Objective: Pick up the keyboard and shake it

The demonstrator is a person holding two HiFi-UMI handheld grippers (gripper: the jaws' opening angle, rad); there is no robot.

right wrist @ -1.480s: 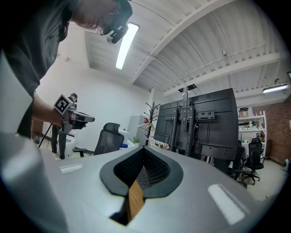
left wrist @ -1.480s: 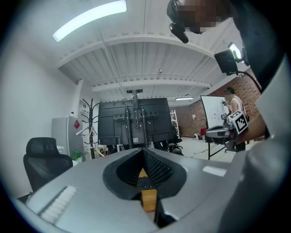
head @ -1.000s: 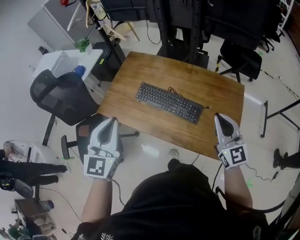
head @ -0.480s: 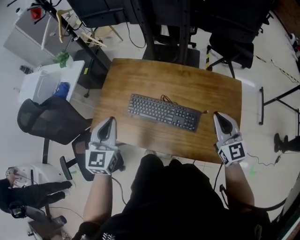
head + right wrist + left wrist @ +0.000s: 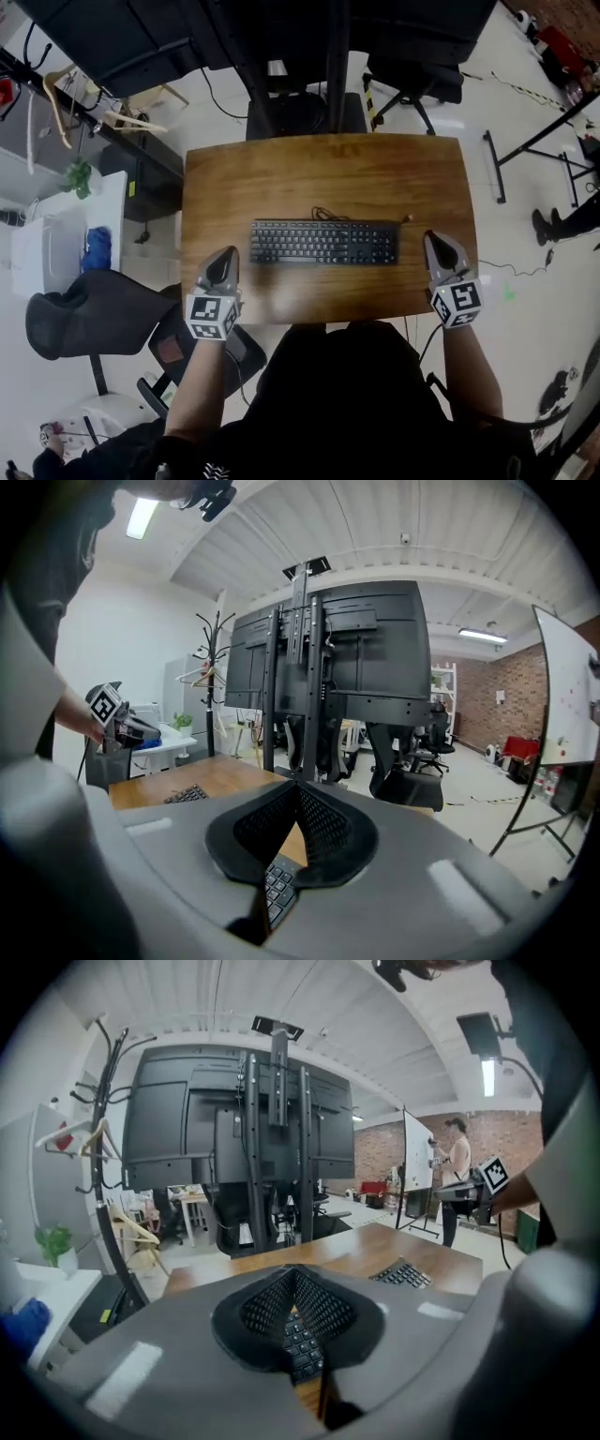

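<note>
Keyboard (image 5: 323, 242) flat on table (image 5: 328, 169), L gripper (image 5: 222, 266) & R gripper (image 5: 441, 251) both pressed together, empty

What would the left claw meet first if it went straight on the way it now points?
Most likely the left end of the keyboard: its keys show straight ahead past the shut left claw in the left gripper view. Height above the wooden table is unclear, so it might slip past.
</note>
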